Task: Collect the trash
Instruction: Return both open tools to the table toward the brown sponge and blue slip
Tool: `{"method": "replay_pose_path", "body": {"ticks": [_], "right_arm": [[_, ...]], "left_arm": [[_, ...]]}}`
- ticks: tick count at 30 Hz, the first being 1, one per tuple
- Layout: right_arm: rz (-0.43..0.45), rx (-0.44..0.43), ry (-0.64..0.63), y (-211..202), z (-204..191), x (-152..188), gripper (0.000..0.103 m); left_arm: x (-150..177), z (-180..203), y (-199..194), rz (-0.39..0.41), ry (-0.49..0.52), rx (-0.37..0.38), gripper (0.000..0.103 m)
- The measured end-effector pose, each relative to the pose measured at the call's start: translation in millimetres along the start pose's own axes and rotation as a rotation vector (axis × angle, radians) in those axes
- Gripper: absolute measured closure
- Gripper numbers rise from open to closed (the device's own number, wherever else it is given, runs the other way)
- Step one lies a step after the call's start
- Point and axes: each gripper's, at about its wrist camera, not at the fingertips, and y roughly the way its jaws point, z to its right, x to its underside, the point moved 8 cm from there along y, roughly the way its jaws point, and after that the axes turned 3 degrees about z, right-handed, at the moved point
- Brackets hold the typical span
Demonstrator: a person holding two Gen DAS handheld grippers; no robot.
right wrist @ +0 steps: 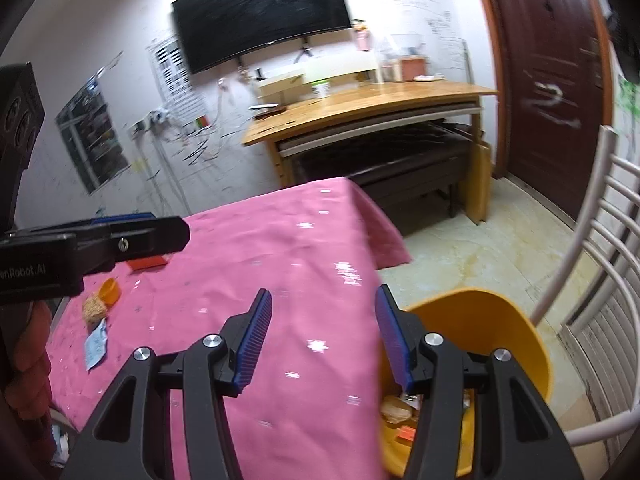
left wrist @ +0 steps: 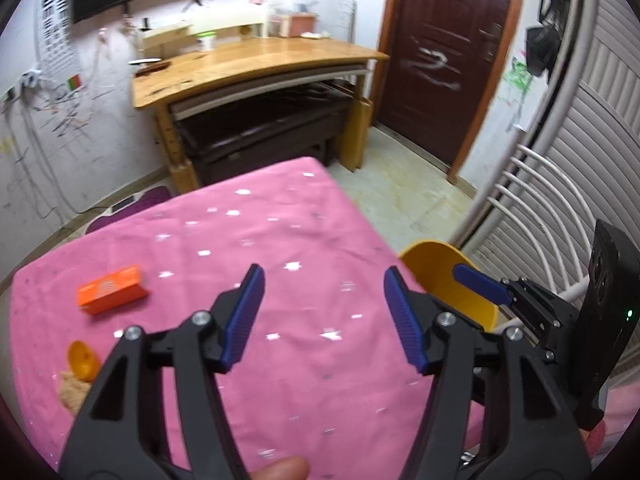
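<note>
My left gripper [left wrist: 324, 316] is open and empty above the pink tablecloth [left wrist: 248, 240]. An orange box [left wrist: 112, 289], a small orange cup [left wrist: 83, 361] and a tan crumbly lump [left wrist: 74, 390] lie at the left of the table. My right gripper [right wrist: 323, 338] is open and empty over the table's right edge, beside the yellow bin [right wrist: 492, 344], which holds some trash. The right wrist view also shows the orange cup [right wrist: 110, 292], the tan lump [right wrist: 95, 307], a light blue wrapper [right wrist: 96, 343] and part of the orange box [right wrist: 146, 263] behind the left gripper's body.
A white chair [right wrist: 600, 264] stands right of the bin [left wrist: 452, 280]. A wooden desk [left wrist: 248, 68] with a dark bench under it stands behind the table. A dark red door [left wrist: 448, 52] is at the back right. Pale floor lies between them.
</note>
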Motion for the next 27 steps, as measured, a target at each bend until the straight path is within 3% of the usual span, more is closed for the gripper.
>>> {"method": "replay_pose_path", "body": {"ticks": [13,27], "right_arm": [[-0.073,-0.144,-0.151,36.5,-115.1,9.7,0.055],[-0.154,-0.237,-0.298,59.1,-207.0,36.3,0.055]], "left_arm": [[42.1,-116.2,-40.6,-0.01,-0.075,-0.107,0.043],[93.2,-199.9,-62.3,-0.038,-0.113,-0.149,0.039]]}}
